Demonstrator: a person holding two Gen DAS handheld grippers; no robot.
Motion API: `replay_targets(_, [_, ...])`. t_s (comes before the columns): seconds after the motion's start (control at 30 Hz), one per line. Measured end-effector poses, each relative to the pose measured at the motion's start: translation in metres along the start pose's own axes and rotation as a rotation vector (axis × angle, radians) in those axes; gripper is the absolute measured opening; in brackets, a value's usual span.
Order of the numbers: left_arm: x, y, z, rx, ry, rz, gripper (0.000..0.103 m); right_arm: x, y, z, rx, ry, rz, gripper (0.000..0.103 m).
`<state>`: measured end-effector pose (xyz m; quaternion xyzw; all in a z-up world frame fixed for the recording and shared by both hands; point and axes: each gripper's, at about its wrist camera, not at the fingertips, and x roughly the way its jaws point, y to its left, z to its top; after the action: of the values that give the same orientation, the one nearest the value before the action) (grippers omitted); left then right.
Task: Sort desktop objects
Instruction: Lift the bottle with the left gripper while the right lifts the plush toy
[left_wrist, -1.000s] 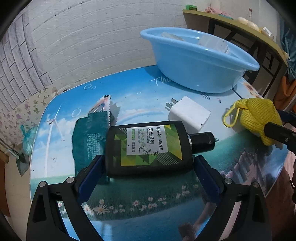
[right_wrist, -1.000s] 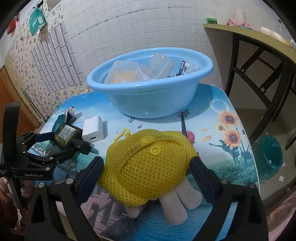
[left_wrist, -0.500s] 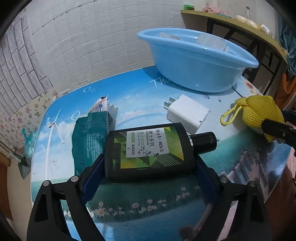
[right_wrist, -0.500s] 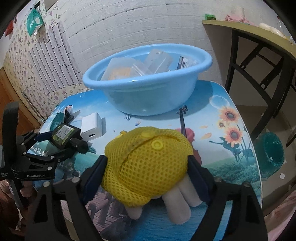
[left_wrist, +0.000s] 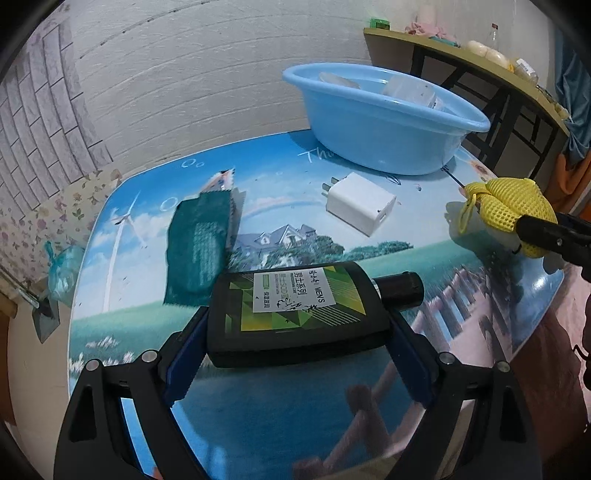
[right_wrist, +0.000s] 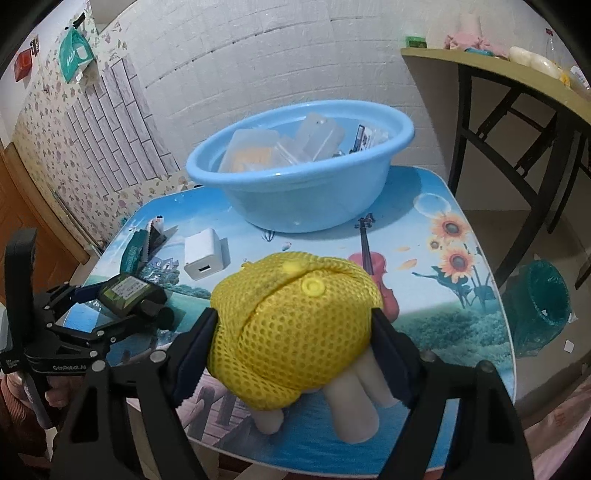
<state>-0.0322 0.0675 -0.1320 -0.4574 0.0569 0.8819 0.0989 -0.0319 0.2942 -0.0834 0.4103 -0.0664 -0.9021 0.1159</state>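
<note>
My left gripper (left_wrist: 295, 332) is shut on a black men's lotion bottle (left_wrist: 295, 308) with a green label, held sideways above the table, cap to the right. It also shows in the right wrist view (right_wrist: 127, 291). My right gripper (right_wrist: 293, 332) is shut on a yellow mesh pouch (right_wrist: 291, 321) holding white cylinders, lifted over the table's front edge. The pouch shows at the right in the left wrist view (left_wrist: 509, 210). A blue basin (right_wrist: 306, 184) with several clear packets stands at the back of the table.
A white charger plug (left_wrist: 360, 203) and a green sachet (left_wrist: 199, 240) lie on the picture-printed table (left_wrist: 295, 177). A dark-legged side table (right_wrist: 517, 110) stands at the right. A green bin (right_wrist: 539, 299) sits on the floor.
Both grippers have risen and drawn back from the basin with their loads. The bottle and the pouch sit higher above the table than before.
</note>
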Motion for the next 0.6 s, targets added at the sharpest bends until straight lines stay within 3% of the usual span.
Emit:
replay_targets(0.37, [-0.015, 0.002, -0.034, -0.012, 0.026, 0.009, 0.09, -0.005, 0.002, -0.015, -0.012, 0.008, -0.02, 0.08])
replay_targets(0.6, [-0.015, 0.001, -0.039, -0.013, 0.035, 0.022, 0.09, -0.002, 0.002, -0.021, -0.019, 0.028, -0.017, 0.08])
